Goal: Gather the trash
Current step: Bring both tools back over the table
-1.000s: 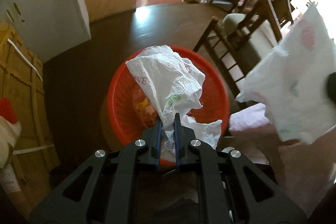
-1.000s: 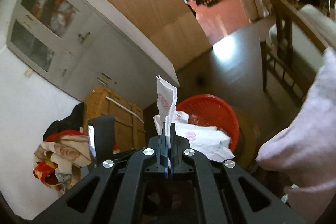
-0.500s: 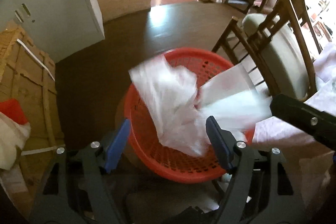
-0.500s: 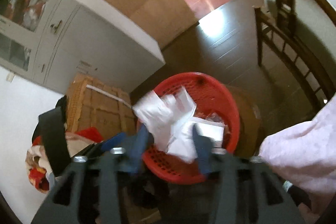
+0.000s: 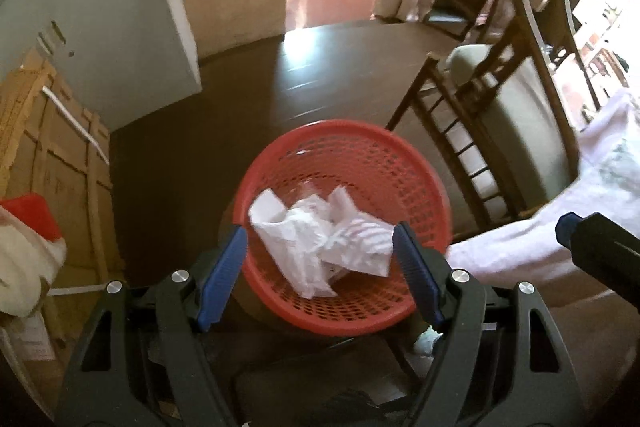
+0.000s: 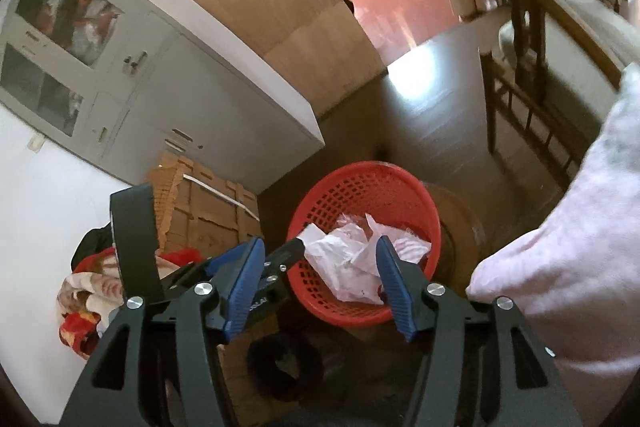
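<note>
Left wrist view: no writing is legible. Left gripper (image 5: 320, 251) — fingers spread wide, holding nothing — hangs over the red basket (image 5: 400, 163); crumpled tissues (image 5: 320, 239) lie inside it. Right gripper (image 6: 320, 279) likewise gapes, tissues (image 6: 352, 259) in the basket (image 6: 360, 187) beyond its tips.

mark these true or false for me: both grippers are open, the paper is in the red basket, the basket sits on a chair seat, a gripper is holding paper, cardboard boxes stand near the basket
1. Both the left gripper and the right gripper are open. True.
2. Crumpled white paper lies inside the red basket. True.
3. The basket sits on the chair seat. False: it stands beside the chair, low down near the dark floor.
4. One gripper is holding paper. False: nothing is between either pair of fingers.
5. Cardboard boxes stand near the basket. True.
</note>
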A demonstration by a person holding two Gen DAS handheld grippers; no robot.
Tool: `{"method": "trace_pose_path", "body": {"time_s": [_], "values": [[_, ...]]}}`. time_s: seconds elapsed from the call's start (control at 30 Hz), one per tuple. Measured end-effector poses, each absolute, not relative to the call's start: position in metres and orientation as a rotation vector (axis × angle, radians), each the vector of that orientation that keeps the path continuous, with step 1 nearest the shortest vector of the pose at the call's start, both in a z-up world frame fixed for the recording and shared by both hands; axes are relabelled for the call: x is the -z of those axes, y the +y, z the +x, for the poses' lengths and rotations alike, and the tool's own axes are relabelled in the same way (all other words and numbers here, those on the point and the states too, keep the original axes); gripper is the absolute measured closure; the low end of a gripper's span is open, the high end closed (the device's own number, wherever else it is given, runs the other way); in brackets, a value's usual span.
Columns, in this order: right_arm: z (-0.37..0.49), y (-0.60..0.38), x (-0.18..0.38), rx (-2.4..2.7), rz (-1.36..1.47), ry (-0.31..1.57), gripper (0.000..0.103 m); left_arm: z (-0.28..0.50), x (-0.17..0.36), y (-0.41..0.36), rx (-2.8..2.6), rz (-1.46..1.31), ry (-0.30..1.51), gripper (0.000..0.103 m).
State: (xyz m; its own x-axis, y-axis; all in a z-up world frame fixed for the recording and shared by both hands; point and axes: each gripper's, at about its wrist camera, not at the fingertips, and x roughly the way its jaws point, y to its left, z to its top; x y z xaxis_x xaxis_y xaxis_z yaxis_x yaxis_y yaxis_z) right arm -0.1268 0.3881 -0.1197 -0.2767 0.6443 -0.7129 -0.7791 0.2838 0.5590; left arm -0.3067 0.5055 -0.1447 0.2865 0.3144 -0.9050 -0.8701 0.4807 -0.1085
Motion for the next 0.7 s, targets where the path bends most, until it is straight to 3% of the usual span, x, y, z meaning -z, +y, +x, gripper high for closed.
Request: {"method": "trace_pose_path", "body": {"time_s": [0.2,0.5,0.7], "values": [[-0.126,0.346,0.070,-1.372,-0.139,1.121,0.043,-0.293,0.109,0.475,-0.836,-0.630,0.926,0.024],[-0.091,0.235,0.011,-1.234,-0.073,0.955,0.028,-0.256,0.052,0.414,-0.738,-0.511,0.830,0.019],[-0.049,0.139,0.003,-1.051,-0.013,0.884,0.012,-0.198,0.036,0.352,-0.607,-0.377,0.842,0.018]]}}
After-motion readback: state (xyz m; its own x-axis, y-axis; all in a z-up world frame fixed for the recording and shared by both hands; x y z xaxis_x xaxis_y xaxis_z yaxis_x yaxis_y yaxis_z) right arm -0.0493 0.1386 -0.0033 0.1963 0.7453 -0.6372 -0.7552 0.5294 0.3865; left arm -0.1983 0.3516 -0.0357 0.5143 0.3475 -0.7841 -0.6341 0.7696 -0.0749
